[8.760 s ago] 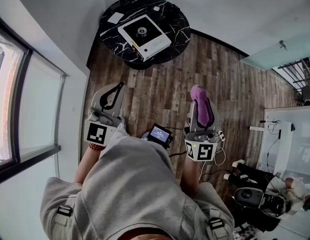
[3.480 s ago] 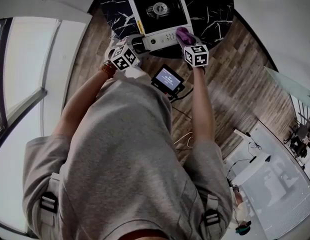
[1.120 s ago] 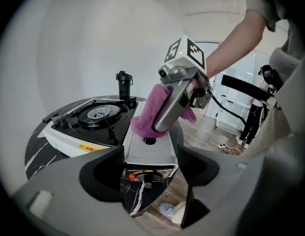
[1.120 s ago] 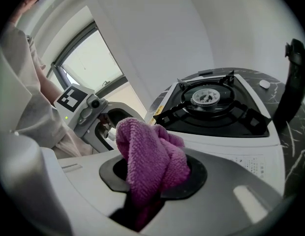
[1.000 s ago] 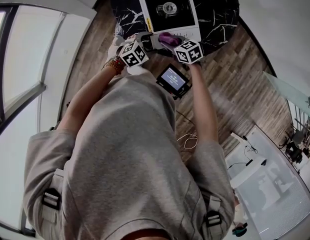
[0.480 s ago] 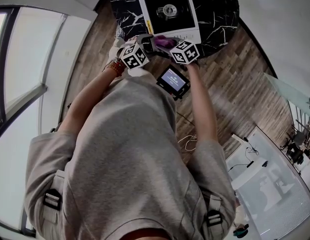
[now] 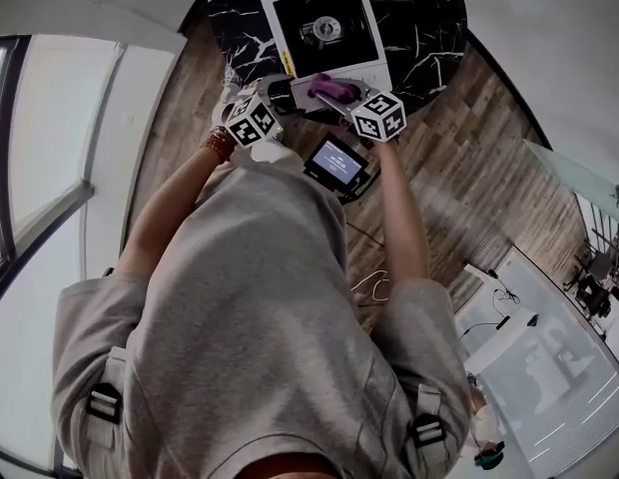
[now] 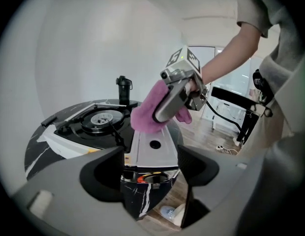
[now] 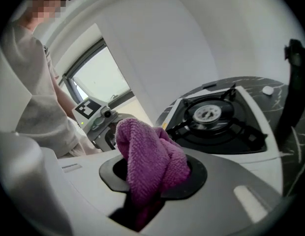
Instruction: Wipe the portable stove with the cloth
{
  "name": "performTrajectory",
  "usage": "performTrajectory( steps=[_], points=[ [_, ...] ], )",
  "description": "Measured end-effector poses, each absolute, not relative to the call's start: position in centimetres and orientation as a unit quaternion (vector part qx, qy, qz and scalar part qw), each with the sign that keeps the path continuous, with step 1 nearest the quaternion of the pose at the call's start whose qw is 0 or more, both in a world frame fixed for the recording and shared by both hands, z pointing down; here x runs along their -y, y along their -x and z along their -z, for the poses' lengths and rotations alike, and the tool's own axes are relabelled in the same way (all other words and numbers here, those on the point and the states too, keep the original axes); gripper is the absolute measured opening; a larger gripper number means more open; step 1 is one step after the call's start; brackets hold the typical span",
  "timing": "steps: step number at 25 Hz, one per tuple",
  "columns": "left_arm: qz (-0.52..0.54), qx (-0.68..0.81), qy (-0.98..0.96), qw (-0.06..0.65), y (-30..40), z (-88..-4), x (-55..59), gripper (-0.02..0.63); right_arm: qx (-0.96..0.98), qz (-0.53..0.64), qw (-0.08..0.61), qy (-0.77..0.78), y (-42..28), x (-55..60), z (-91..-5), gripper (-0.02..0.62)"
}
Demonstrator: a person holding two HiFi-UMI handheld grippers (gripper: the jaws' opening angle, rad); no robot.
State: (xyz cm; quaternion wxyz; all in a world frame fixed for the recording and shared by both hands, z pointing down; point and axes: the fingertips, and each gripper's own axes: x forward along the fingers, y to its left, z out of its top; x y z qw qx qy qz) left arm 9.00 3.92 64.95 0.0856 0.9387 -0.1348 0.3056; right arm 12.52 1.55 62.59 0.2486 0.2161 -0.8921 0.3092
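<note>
- We hold the right gripper point(image 9: 152, 178) with its jaws closed tight on the purple cloth point(image 9: 150, 161), which bunches up out of them in a thick fold.
- In the left gripper view, the cloth lies pressed against the pale cover panel of the portable stove point(image 7: 319, 33), on the side next to the black burner well.
- The stove sits flat on the round black marble table point(image 7: 419, 18), with its burner ring near the middle of the dark top.
- Our left gripper point(image 8: 150, 163) has its jaws spread wide and pinches nothing.
- The stove's near end, with an orange-red knob, shows in the gap between those jaws, above the table edge. We cannot tell whether the pads touch it.
- From the head view, both grippers meet at the stove's near edge, the left one at its corner and the right one just beside it over the cover panel.
- A small lit screen point(image 7: 336, 160) hangs at our chest, just below the grippers.
- Wooden floor point(image 7: 459, 178) lies around the table.
</note>
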Motion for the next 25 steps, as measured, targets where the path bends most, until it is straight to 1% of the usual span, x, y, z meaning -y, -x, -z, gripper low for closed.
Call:
performTrajectory(
  steps=[2,6,10,13,17,25],
  points=[
    [-0.301,0.147,-0.938,0.086,-8.7,-64.7,-2.8,0.318,0.885,-0.291,0.251,-0.264,-15.1,0.8,-62.2,0.140],
    [-0.316,0.139,-0.935,0.085,-9.0,-65.5,-1.9,0.318,0.858,-0.257,0.302,-0.327,-19.1,4.7,-62.9,0.140],
    [-0.326,0.132,-0.931,0.095,-9.1,-66.2,-1.6,0.318,0.830,-0.240,0.361,-0.351,-20.9,6.6,-64.7,0.140],
    [-0.336,0.124,-0.929,0.097,-9.4,-66.6,-1.4,0.318,0.815,-0.227,0.390,-0.364,-21.7,7.5,-65.6,0.140],
    [-0.332,0.125,-0.929,0.102,-9.5,-66.5,-1.1,0.318,0.813,-0.229,0.397,-0.359,-21.5,7.8,-65.9,0.137],
    [-0.340,0.128,-0.926,0.098,-9.5,-66.6,-1.2,0.314,0.800,-0.283,0.398,-0.349,-21.0,7.7,-66.1,0.132]
  ],
)
